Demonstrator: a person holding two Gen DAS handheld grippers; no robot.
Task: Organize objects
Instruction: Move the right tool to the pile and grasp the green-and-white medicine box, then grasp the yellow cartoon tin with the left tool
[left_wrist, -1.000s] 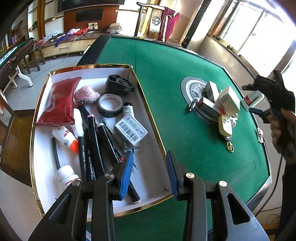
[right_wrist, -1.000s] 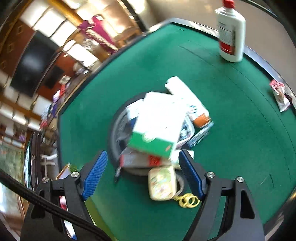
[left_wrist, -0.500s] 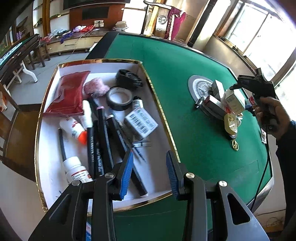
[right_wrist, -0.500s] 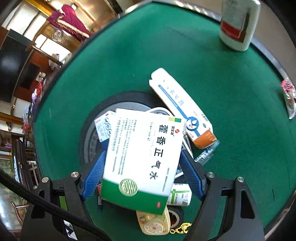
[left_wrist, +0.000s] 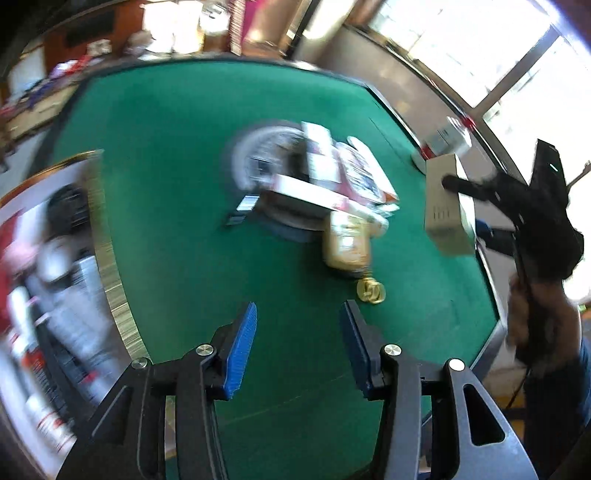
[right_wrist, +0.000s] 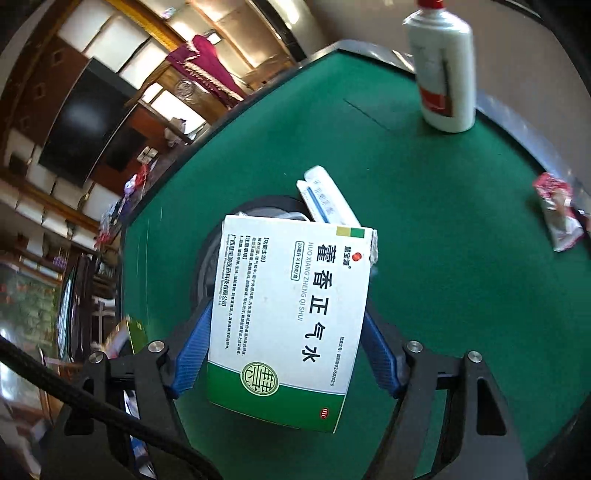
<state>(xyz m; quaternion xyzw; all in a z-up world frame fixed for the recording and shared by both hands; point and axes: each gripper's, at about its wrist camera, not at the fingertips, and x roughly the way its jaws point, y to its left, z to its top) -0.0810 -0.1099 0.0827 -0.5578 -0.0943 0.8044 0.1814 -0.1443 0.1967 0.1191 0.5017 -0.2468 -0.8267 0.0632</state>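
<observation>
fingers of the right gripper (right_wrist: 284, 343) clamped on a medicine box (right_wrist: 291, 314), held in the air above the green desk (right_wrist: 443, 258); fingers of the left gripper (left_wrist: 297, 347) apart and empty, hovering over bare felt between the white tray (left_wrist: 110, 280) and the pile of boxes (left_wrist: 325, 184). risk: the grip sits near the box's lower end, so a quick swing toward the tray could tilt or drop it. smallest: gold keyring (left_wrist: 371, 291).

Bright windows (left_wrist: 491, 55), dark television (right_wrist: 79, 129) — perhaps wood panelling
</observation>
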